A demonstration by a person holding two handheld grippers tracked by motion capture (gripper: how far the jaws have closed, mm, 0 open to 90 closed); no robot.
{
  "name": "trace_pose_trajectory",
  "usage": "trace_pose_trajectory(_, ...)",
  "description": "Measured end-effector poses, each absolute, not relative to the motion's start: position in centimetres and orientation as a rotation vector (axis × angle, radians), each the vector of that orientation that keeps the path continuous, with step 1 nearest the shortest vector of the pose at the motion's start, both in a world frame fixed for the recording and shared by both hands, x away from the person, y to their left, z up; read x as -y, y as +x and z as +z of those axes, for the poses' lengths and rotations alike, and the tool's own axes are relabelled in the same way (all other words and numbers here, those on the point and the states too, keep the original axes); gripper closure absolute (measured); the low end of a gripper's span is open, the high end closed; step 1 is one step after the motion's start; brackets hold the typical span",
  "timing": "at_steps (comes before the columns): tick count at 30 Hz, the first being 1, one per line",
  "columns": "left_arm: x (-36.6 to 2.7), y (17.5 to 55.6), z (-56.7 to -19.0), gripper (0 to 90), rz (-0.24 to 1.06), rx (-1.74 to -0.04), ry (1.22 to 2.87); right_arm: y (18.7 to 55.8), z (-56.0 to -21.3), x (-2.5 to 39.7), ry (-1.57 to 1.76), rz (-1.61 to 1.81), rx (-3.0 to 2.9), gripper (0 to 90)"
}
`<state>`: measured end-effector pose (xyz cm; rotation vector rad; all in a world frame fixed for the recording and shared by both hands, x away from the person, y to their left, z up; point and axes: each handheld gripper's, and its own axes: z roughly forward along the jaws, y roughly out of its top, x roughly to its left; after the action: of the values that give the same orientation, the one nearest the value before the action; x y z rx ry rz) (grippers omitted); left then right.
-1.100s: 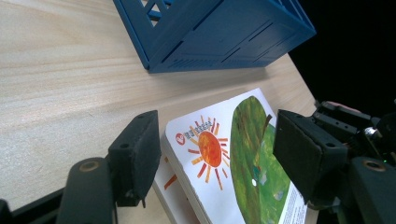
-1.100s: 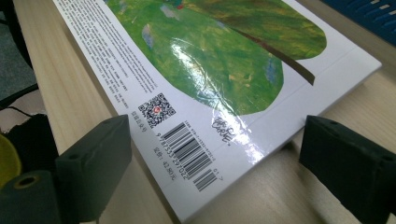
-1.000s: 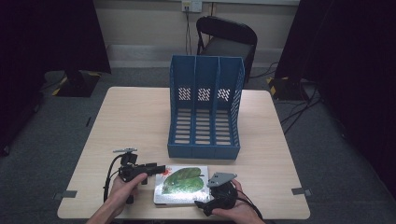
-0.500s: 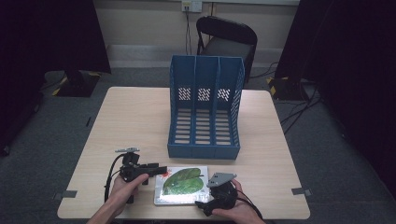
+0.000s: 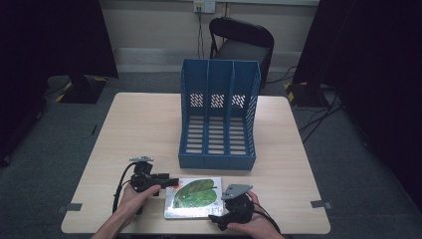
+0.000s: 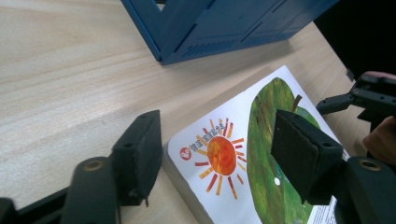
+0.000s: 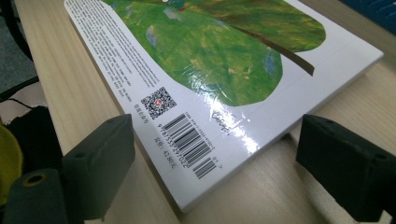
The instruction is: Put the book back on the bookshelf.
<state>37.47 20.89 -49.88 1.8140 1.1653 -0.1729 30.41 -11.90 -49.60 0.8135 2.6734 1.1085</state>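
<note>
Both grippers have crept in on the picture book since a second ago, the left one most.

Left gripper [image 5: 171,183] sits spread at the book's [image 5: 195,197] left corner, one jaw off the edge on bare wood, the other over the cover (sun and green leaf showing). Right gripper [image 7: 215,172] gapes around the barcode corner, not yet pinching. Book lies flat at the near table [image 5: 144,124] edge, just in front of the blue file rack [image 5: 219,117].

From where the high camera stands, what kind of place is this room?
Probably an office-like test room. A wooden table holds a blue file rack and a picture book; behind it stand a black folding chair and a wall socket.
</note>
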Motion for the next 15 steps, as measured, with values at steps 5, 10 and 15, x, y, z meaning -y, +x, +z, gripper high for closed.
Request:
trace_pose_trajectory(5,-21.13,37.45,-49.77,34.8,-0.190,-1.171,1.791,30.33,-49.58,11.97,0.813,1.095,-2.688,11.8)
trace_pose_trajectory(10,-21.30,37.33,-49.50,36.5,-0.187,-1.166,1.791,30.22,-49.67,11.85,0.811,1.073,-2.687,10.8)
trace_pose_trajectory(15,-21.44,37.23,-49.24,36.9,-0.192,-1.159,1.764,30.29,-49.73,11.76,0.807,1.071,-2.683,9.8)
